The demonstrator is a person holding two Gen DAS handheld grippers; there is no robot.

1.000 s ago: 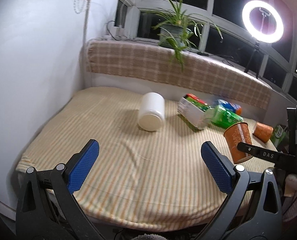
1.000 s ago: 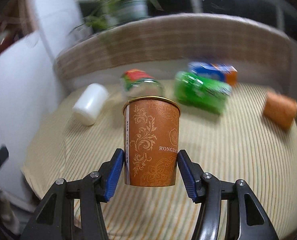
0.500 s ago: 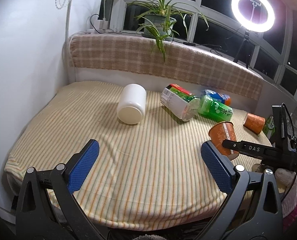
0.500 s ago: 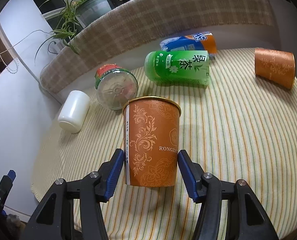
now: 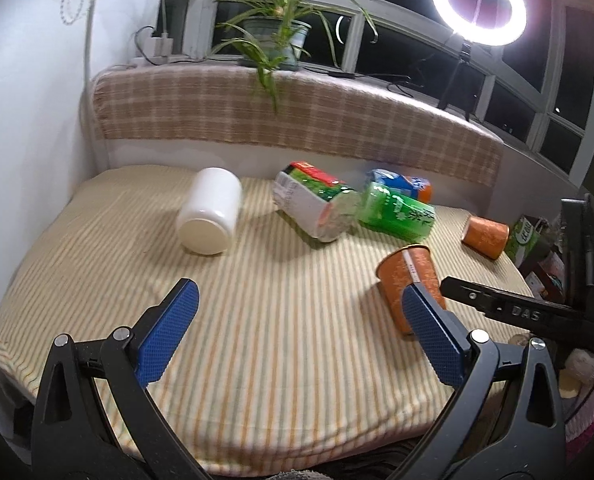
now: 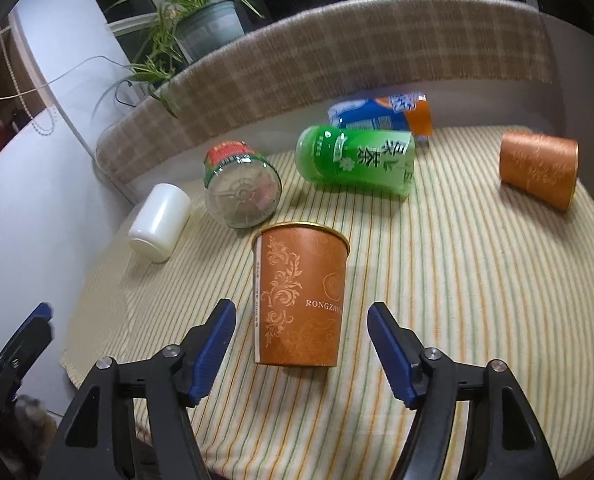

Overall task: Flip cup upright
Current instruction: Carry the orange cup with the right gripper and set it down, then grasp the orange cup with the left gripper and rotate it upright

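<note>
An orange paper cup [image 6: 300,296] with a gold rim stands upright on the striped cloth, mouth up. My right gripper [image 6: 301,344] is open, its blue pads on either side of the cup and apart from it. The cup also shows in the left wrist view [image 5: 407,280], partly behind the right pad of my left gripper [image 5: 297,336]. The left gripper is open and empty above the cloth's front part. A second orange cup [image 6: 539,168] lies on its side at the far right.
A white jar [image 6: 160,216], a clear jar with a red and green label [image 6: 241,190], a green tea bottle [image 6: 357,160] and a blue and orange bottle [image 6: 381,114] lie on the cloth [image 6: 457,280]. A checked backrest [image 5: 297,116], a plant and a ring light stand behind.
My right gripper has opened and let go of the orange cup, which now stands on the cloth. The left gripper has shifted its view slightly.
</note>
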